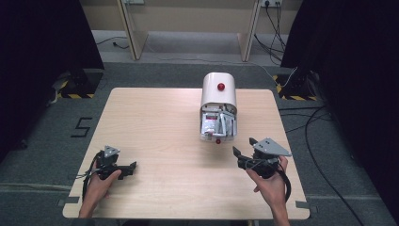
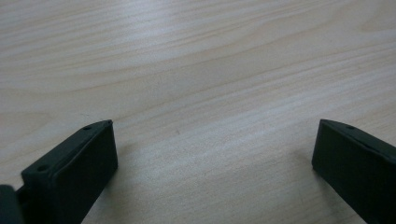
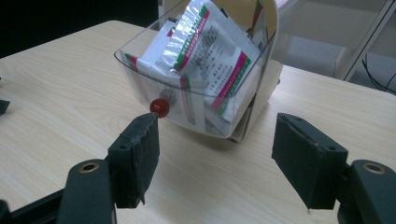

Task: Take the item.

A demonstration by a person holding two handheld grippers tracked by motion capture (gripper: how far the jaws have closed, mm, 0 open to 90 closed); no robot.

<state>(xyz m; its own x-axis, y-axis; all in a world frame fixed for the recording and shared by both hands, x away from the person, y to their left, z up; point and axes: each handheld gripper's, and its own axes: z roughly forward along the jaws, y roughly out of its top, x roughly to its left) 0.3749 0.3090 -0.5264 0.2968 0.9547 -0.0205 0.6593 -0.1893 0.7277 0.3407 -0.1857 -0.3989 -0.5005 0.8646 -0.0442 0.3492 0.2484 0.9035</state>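
**Right gripper lined up on the open sachet bin**

Nearest to me, the left gripper [image 1: 123,168] is parked low over the table [image 1: 160,122] near my edge, jaws spread wide with only bare wood grain between them. I read it as standing by, kept out of the working lane.

The right gripper [image 3: 215,154] is the working one. Its jaws stand apart and hold nothing, aimed at the clear drawer [image 3: 196,109], which is tipped open toward me. One fingertip [image 3: 140,135] sits just beside the small red knob [image 3: 160,107] on the drawer's front; I cannot tell if they touch. I judge the gap is kept wide to take a sachet or the knob.

The sachets [image 3: 205,51] stand crammed upright in the drawer, tops poking above its rim, easy to pinch.

Behind rises the white dispenser housing [image 1: 219,89] with a second red knob [image 1: 220,86], standing right of centre on the table.
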